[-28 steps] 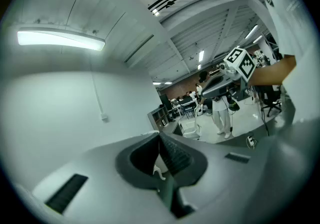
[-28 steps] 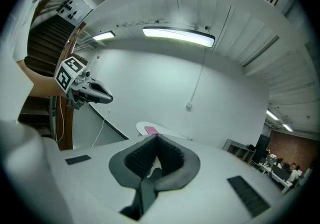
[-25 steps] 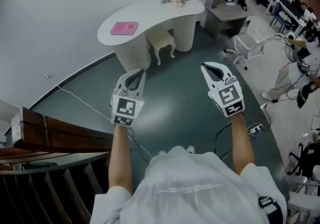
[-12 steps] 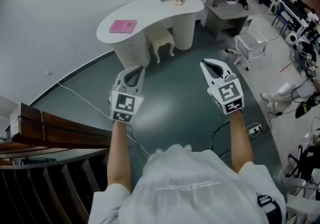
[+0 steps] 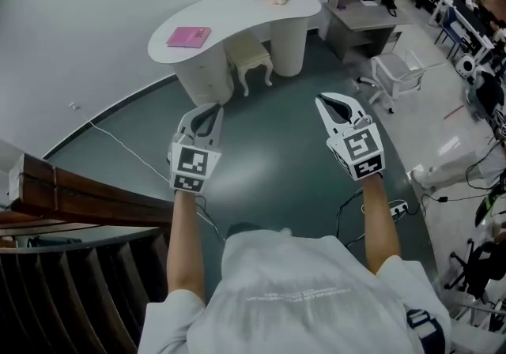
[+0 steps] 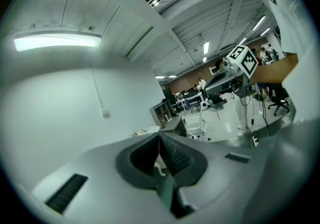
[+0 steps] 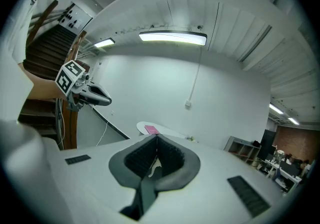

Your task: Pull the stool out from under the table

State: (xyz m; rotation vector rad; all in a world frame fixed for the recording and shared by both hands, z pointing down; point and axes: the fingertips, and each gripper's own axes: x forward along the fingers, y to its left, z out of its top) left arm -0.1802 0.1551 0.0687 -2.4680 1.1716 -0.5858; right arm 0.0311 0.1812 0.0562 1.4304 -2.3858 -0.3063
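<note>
No words or numbers can be read anywhere. A faint line of print crosses the back of the person's white shirt [image 5: 304,295], too small and pale to make out. The square marker [image 5: 190,164] on the left tongs [image 5: 213,110] and its twin [image 5: 362,151] on the right tongs [image 5: 322,99] carry black-and-white code patterns, not letters. The pink book [image 5: 188,36] on the white bench [image 5: 237,11] is too far off for any title to be told.
</note>
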